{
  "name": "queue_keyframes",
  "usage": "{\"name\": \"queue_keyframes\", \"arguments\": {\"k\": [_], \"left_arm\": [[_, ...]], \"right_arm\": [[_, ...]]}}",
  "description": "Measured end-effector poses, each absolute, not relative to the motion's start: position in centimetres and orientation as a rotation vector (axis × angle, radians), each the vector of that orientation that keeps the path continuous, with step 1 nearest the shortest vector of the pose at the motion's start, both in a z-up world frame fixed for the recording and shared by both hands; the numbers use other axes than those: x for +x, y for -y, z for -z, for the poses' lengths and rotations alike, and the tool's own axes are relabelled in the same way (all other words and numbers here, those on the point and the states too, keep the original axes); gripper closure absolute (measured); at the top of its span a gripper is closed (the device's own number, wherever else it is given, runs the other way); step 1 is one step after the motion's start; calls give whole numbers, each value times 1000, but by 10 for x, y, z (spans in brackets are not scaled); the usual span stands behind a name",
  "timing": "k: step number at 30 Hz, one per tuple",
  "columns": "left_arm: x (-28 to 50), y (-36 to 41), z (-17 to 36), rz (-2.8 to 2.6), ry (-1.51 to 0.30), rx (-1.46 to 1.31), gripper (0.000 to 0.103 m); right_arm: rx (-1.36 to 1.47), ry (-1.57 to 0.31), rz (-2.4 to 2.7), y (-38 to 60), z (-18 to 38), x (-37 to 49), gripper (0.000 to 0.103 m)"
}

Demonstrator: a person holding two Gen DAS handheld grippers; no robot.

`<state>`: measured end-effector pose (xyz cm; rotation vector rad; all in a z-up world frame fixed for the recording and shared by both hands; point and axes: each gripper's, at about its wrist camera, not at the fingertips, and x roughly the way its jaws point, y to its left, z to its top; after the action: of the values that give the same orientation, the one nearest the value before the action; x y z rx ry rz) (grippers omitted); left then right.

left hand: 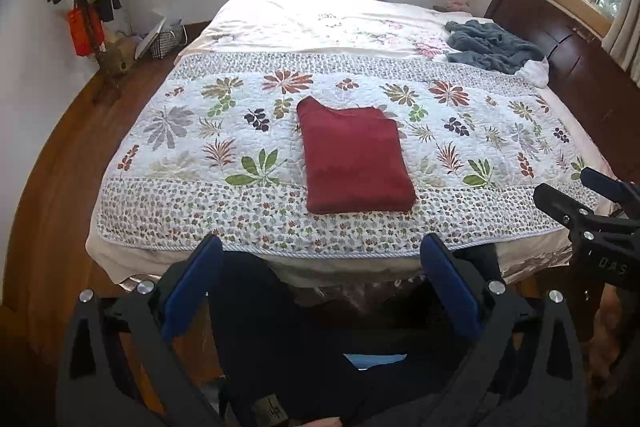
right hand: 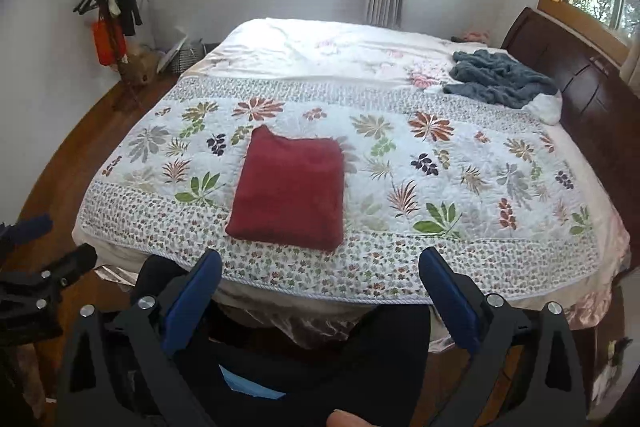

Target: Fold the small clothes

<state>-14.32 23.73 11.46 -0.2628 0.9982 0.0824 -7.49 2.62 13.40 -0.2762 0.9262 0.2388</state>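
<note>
Left wrist view shows the red garment (left hand: 354,157) already folded into a neat rectangle, lying flat on the floral quilt (left hand: 192,147) near the foot edge of the bed, w/ one little corner poking up at the far left of the fold. Left gripper (left hand: 322,263) is spread wide, blue pads apart, nothing between them, hanging off the foot of the bed and not touching any cloth. Right gripper (right hand: 320,273) is the same deal in its own view: jaws wide apart, empty, held back from the quilt edge. So imo the red piece looks pretty much done, and the step in hand is probs either a last tidy or going for the next item. There's a crumpled blue-grey garment (right hand: 500,81) way up by the wooden headboard (right hand: 592,99), well apart from the red one, w/ something white just beside it. If tidying: press that stray corner flat, don't drag the whole stack or the layers will slide. If fetching the blue one: pinch it at a seam or shoulder, not a random bunch, lift clear so it doesn't snag the quilt, and lay it down beside the red piece, not on top. Can't tell what kind of garment it is from here, too bunched up.
</note>
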Motion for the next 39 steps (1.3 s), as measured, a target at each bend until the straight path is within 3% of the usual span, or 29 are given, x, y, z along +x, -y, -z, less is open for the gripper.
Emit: {"name": "queue_keyframes", "arguments": {"k": [39], "left_arm": [[-122, -244, -107, -39, -996, -295, 5]], "right_arm": [[-271, -909, -230, -39, -132, -66, 4]]}}
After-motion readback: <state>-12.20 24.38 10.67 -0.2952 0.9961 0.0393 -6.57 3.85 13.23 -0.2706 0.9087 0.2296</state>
